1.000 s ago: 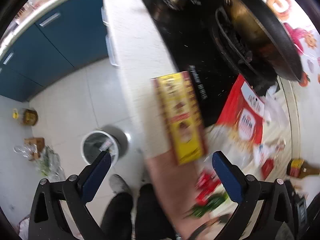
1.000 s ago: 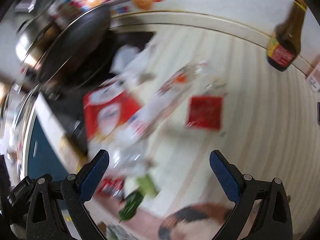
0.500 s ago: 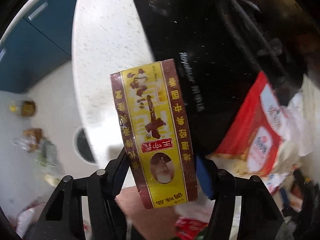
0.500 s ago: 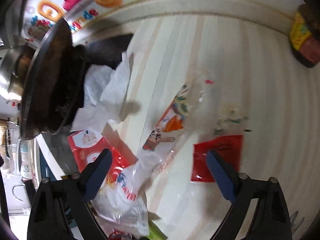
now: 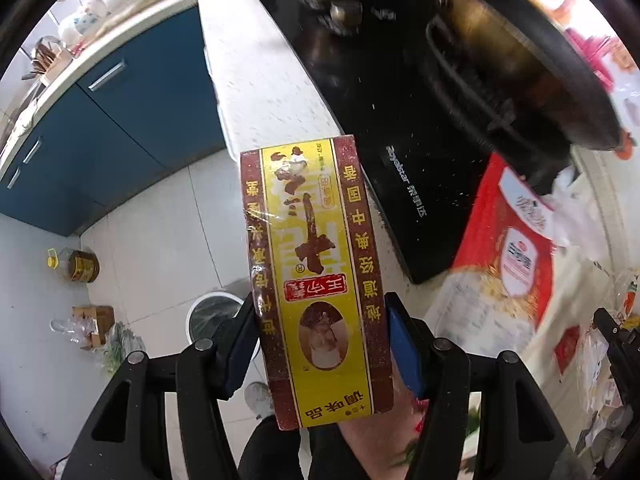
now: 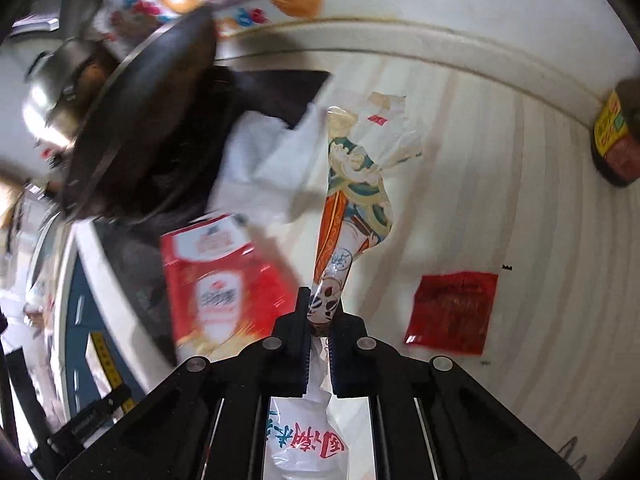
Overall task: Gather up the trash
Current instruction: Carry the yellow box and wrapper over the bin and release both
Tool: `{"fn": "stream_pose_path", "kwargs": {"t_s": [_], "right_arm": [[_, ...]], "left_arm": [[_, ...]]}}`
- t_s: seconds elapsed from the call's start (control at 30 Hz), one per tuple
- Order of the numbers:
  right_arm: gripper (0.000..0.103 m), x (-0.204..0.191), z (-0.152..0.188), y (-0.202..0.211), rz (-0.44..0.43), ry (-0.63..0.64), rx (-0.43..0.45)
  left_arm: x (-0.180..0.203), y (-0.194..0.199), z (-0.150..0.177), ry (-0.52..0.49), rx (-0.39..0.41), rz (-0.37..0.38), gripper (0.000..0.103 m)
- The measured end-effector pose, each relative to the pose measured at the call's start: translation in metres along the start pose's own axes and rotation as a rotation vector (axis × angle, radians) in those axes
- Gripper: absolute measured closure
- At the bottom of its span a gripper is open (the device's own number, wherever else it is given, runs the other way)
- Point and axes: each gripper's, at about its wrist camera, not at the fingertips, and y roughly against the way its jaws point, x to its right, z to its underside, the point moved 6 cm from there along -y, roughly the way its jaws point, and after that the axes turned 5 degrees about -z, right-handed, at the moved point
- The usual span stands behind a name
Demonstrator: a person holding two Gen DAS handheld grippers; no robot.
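You are in the pickup step, with both tongs loaded. Your left tongs stand about half open, closed onto the two long sides of a yellow-and-maroon seasoning box; the blue pads press against its edges, and the box stands up ahead of the tongs and hides much of what lies beyond them. Your right tongs have just been closing and are now pinched nearly shut on the neck of a clear printed plastic wrapper, which rises ahead of the tongs while its white printed end trails back between the two arms.

Below and to the left of the left tongs, down on the tiled floor, sits a round white trash bin, partly hidden behind the left finger. That looks like where both pieces belong.

More trash lies on the tabletop: a red-and-white food bag to the left of the right tongs, a small red sachet to their right, and crumpled white paper ahead and left, up against the black stove.

The next move, as I judge it, calls for carrying each piece off the tabletop edge until it hangs over the bin mouth, then opening the tongs there. Take care with the wrapper: it is limp and light, so it may cling to a pad or drift aside when you let go.
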Motion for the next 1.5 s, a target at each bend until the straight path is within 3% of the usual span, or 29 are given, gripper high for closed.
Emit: {"fn": "stream_pose_path", "kwargs": {"t_s": [0.17, 0.3, 0.53, 0.73, 0.93, 1.03, 1.23, 1.4, 1.5], "right_arm": [[0.096, -0.046, 0.036, 0.031, -0.103, 0.11, -0.019], [0.096, -0.096, 0.083, 0.037, -0.184, 0.202, -0.086], [0.096, -0.186, 0.173, 0.015, -0.267, 0.376, -0.214], [0.096, -0.243, 0.258, -0.026, -0.277, 0.525, -0.326], [0.096, -0.25, 0.359, -0.133, -0.26, 0.622, -0.529], [0.096, -0.227, 0.423, -0.215, -0.258, 0.612, -0.662], [0.096, -0.167, 0.518, -0.368, -0.243, 0.556, -0.856], [0.096, -0.116, 0.576, -0.479, -0.201, 0.511, -0.985], [0.095, -0.093, 0.586, -0.527, -0.155, 0.483, -1.016]], "left_arm": [[-0.033, 0.026, 0.007, 0.025, 0.056, 0.011, 0.047], [-0.072, 0.036, 0.022, 0.077, 0.069, 0.007, 0.047], [-0.16, 0.032, 0.061, 0.177, 0.064, -0.039, 0.049], [-0.227, -0.007, 0.096, 0.301, -0.009, -0.024, 0.049], [-0.285, -0.116, 0.143, 0.419, -0.156, 0.04, 0.049], [-0.307, -0.192, 0.171, 0.482, -0.246, 0.083, 0.049], [-0.331, -0.351, 0.22, 0.573, -0.408, 0.162, 0.049], [-0.327, -0.473, 0.247, 0.606, -0.52, 0.232, 0.048], [-0.319, -0.517, 0.255, 0.55, -0.575, 0.235, 0.046]]}}
